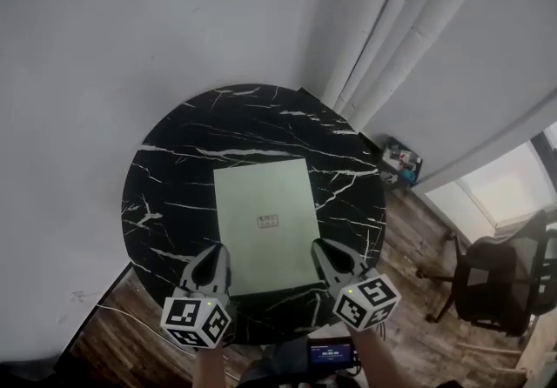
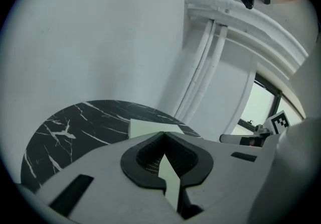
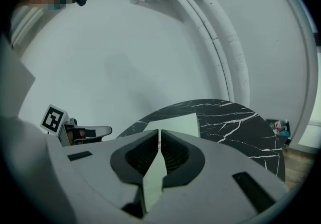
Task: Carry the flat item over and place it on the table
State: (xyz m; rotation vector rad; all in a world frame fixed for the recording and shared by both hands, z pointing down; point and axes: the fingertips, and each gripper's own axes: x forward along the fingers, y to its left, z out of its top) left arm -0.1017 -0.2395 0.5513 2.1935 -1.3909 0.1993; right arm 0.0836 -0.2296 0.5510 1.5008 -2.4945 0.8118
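A flat pale green sheet (image 1: 265, 221) with a small label lies over the middle of a round black marble table (image 1: 174, 169). I cannot tell whether it rests on the top or hangs just above it. My left gripper (image 1: 216, 254) is shut on the sheet's near left corner. My right gripper (image 1: 326, 249) is shut on its near right corner. In the left gripper view the sheet (image 2: 150, 128) runs edge-on between the closed pads of the left gripper (image 2: 163, 135). In the right gripper view the sheet (image 3: 180, 125) passes between the closed pads of the right gripper (image 3: 159, 131).
White pipes (image 1: 409, 21) run up the wall behind the table. A small box of items (image 1: 400, 164) sits on the wood floor to the right, and a dark office chair (image 1: 500, 277) stands further right by a window. A thin cable (image 1: 113, 312) lies on the floor at left.
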